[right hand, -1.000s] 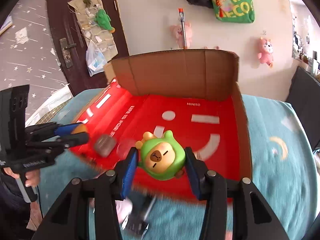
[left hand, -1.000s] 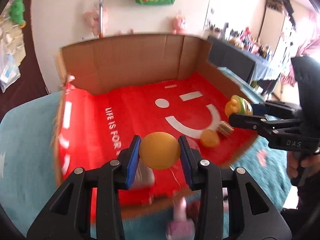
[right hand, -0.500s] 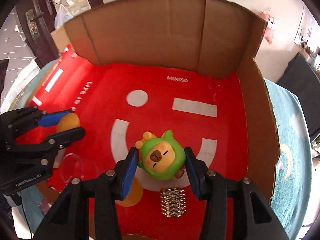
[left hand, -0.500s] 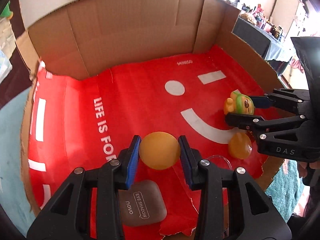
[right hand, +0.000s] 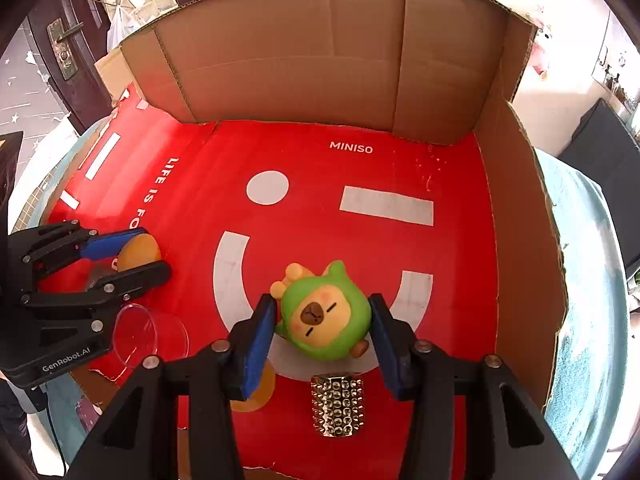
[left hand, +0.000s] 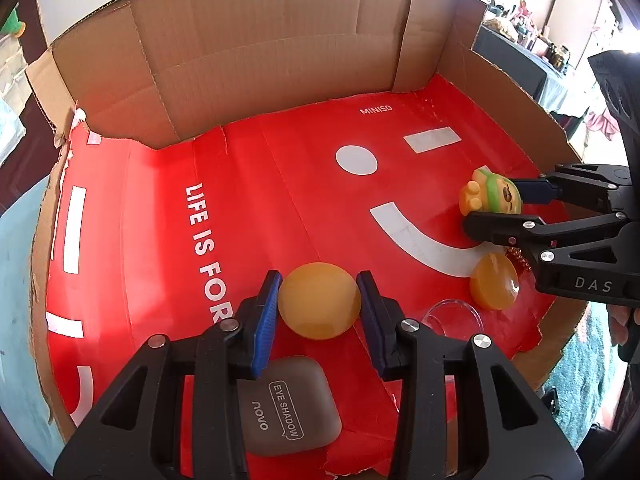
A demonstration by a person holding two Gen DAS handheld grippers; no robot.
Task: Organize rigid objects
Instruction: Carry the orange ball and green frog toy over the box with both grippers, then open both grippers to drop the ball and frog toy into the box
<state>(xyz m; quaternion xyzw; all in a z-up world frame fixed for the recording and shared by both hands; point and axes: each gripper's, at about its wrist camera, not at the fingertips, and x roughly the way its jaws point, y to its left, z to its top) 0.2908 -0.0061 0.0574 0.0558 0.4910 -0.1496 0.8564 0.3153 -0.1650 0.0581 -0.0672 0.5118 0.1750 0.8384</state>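
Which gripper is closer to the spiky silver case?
Right. The right gripper sits just behind the spiky silver case; the left gripper is far off to its left.

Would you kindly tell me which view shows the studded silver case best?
The right wrist view: the studded silver case lies whole on the red box floor. The left wrist view shows only a sliver behind the right gripper.

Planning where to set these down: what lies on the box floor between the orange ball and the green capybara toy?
In the left wrist view, only red floor with the white smile arc lies between the orange ball and green capybara toy.
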